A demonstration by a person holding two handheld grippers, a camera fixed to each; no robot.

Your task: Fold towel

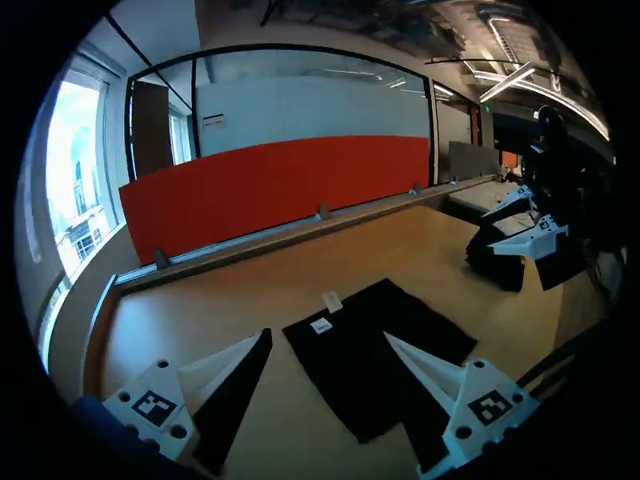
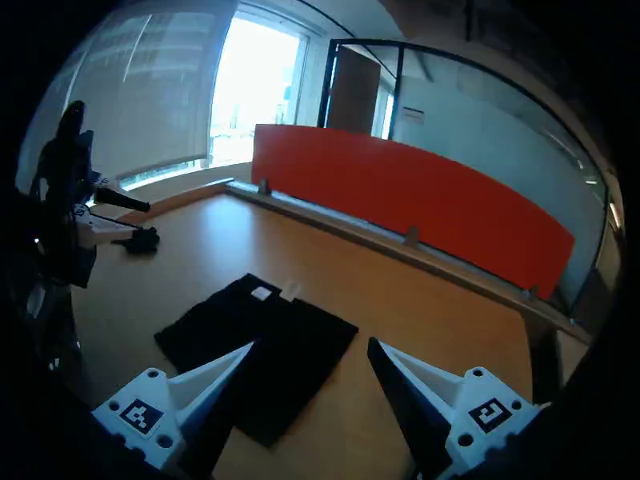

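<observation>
Both claws held above the wooden table (image 1: pixel 240 296), neither touching anything.

Left gripper (image 1: pixel 328 334): jaws wide apart, nothing between them. One white finger sat at 7 o'clock in the left gripper view, the other at 5 o'clock.

Right gripper (image 2: pixel 312 343): jaws likewise spread wide and empty, fingers at 7 and 5 o'clock in the right gripper view.

Black towel (image 1: pixel 360 360): lay flat on the table. In the left gripper view it ran from just below centre toward 5 o'clock, its near part hidden behind the 5 o'clock finger. In the right gripper view it lay below centre toward 7 o'clock, in what looked like two overlapping panels. Neither gripper touched it.

White tag (image 1: pixel 321 326): on the towel's far edge. A second pale tab (image 1: pixel 332 302) stuck out onto the wood just beyond it.

Orange partition (image 1: pixel 272 188): ran along the far side of the table, toward 11 o'clock in the left gripper view.

Bright window (image 1: pixel 76 176): at 9 o'clock.
</observation>
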